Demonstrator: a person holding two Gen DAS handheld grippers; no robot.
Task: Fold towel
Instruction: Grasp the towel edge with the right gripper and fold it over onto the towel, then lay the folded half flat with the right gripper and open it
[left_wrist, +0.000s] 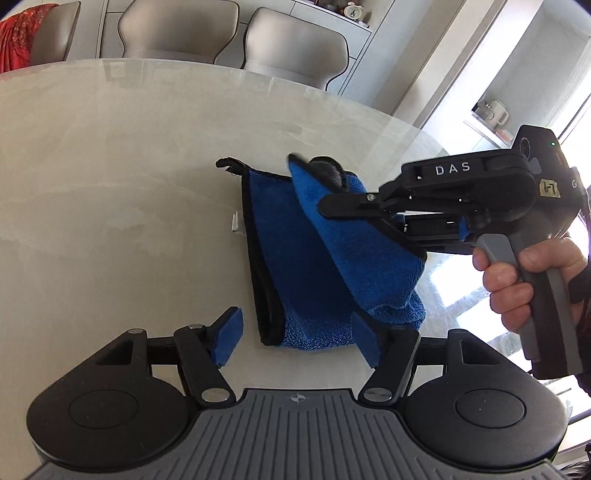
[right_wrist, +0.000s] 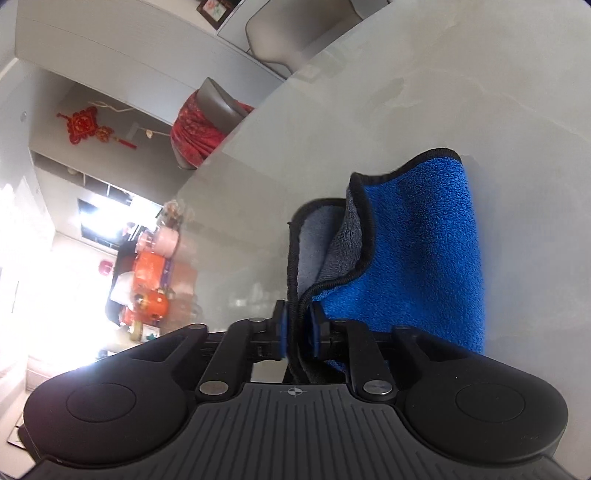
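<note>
Towel (left_wrist: 306, 258) hem sits clamped in the right hand-held gripper (right_wrist: 298, 325) — a thin pinch could slip; the left hand-held gripper (left_wrist: 295, 336) gapes apart.

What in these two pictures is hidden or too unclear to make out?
- Left wrist view: the right gripper covers part of the towel, so the pinched edge is hidden.
- Left wrist view: the towel's raised corner is blurred; its grey side shows only as a smear.
- Right wrist view: the towel's near end disappears behind the gripper body.
- Right wrist view: the left gripper is out of view.
- Right wrist view: the window glare washes out the room.
</note>
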